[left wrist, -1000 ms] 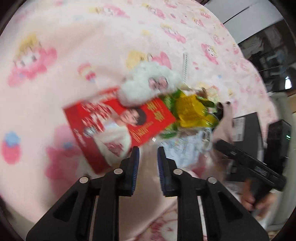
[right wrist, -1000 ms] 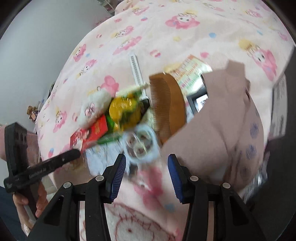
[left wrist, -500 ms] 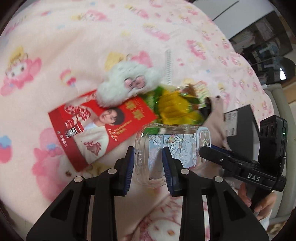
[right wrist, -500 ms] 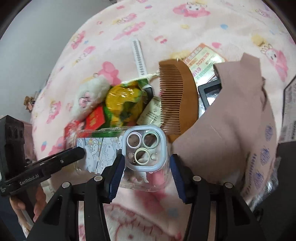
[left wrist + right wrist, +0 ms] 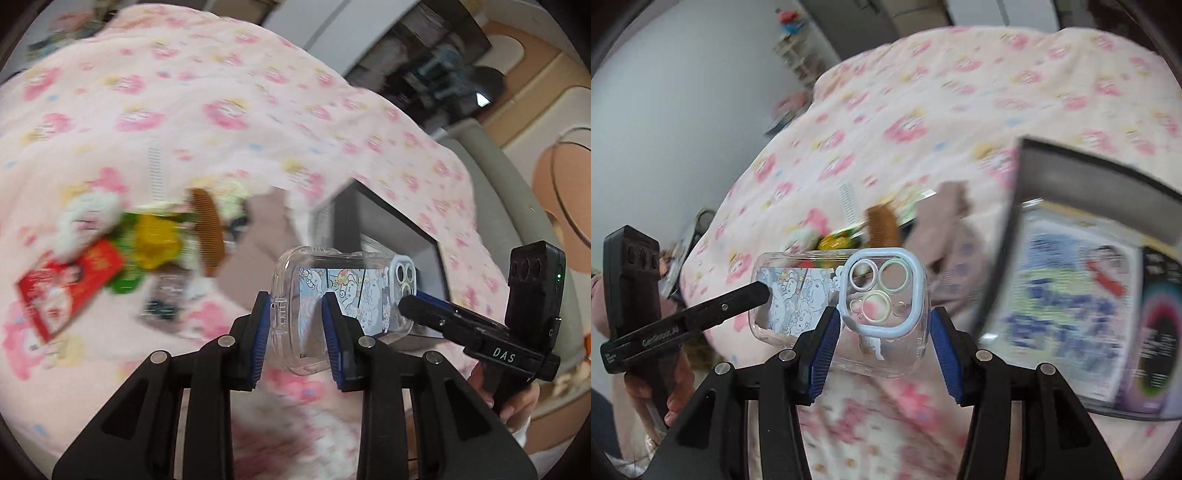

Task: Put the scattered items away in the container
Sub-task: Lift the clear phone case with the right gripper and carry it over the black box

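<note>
Lifted since the frame before, the clear phone case (image 5: 343, 299) now hangs above the pink bedspread (image 5: 184, 110) instead of lying on it, carried by both claws at once. Left gripper (image 5: 295, 325) is partly closed, its 2 blue pads pressed on the plain end of the case, 1 pad outside the edge and 1 against the cartoon-printed back. Right gripper (image 5: 882, 332) is closed to the width of the camera end, its pads on the 2 side edges, with the blue camera frame and its 3 rings sitting just above and between the fingers. In the right wrist view the case (image 5: 842, 295) lies crosswise, the left claw's finger reaching it from the left side. Behind it, blurred, lie a wooden comb (image 5: 208, 229), a yellow-green packet (image 5: 155, 240), a red booklet (image 5: 70, 288), a white plush (image 5: 88, 214) and a mauve cloth (image 5: 945, 236). To the right stands the dark container (image 5: 1082, 173), already holding printed packets.
</note>
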`<state>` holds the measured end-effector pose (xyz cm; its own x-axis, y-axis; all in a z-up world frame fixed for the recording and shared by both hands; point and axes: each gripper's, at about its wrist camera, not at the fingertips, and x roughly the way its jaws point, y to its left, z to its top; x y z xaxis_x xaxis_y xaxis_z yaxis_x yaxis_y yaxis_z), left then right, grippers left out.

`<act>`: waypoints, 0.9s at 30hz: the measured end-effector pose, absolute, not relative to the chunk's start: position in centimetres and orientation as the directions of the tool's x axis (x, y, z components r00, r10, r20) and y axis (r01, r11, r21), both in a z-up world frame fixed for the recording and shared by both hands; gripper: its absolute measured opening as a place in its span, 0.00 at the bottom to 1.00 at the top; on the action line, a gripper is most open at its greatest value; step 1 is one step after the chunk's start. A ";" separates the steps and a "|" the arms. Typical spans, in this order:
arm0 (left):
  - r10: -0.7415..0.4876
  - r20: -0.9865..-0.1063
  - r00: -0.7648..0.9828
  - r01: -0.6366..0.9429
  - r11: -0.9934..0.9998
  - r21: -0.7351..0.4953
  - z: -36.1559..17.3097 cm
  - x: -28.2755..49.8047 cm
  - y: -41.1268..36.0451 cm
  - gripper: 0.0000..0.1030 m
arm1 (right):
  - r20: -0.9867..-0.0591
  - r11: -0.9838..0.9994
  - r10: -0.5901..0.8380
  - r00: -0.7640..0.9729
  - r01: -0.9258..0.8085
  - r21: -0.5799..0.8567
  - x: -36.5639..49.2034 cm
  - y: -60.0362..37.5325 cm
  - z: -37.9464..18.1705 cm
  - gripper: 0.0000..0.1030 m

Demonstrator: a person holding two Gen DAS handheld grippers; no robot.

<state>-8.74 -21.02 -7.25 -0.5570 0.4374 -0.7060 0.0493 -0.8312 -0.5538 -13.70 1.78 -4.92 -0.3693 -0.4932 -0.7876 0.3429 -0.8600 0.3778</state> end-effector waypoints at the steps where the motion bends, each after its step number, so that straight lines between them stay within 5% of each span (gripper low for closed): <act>1: 0.458 -0.699 -0.549 0.039 -0.822 -0.569 -7.3 -9.3 -20.1 0.27 | -0.785 -0.864 -0.490 -0.380 0.333 0.378 -13.6 3.0 -4.5 0.46; 6: 0.516 -0.688 -0.510 -0.047 -0.815 -0.577 -6.8 -12.4 -15.0 0.27 | -0.787 -0.896 -0.438 -0.435 0.289 0.339 -13.7 8.5 -3.6 0.46; 17: 0.442 -0.794 -0.418 -0.138 -0.894 -0.426 -8.4 -20.8 -3.4 0.27 | -0.851 -0.928 -0.358 -0.385 0.245 0.280 -19.2 18.0 -8.2 0.46; 27: 0.322 -0.897 -0.304 -0.139 -0.946 -0.293 -11.6 -22.1 0.5 0.31 | -0.860 -0.892 -0.451 -0.239 0.150 0.426 -19.7 22.1 -13.7 0.46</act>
<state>-22.12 0.48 -11.58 -0.3039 0.3221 -0.8966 -0.1391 -0.9460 -0.2927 -19.73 22.14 -13.69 -0.2388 -0.4507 -0.8601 0.1500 -0.8923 0.4259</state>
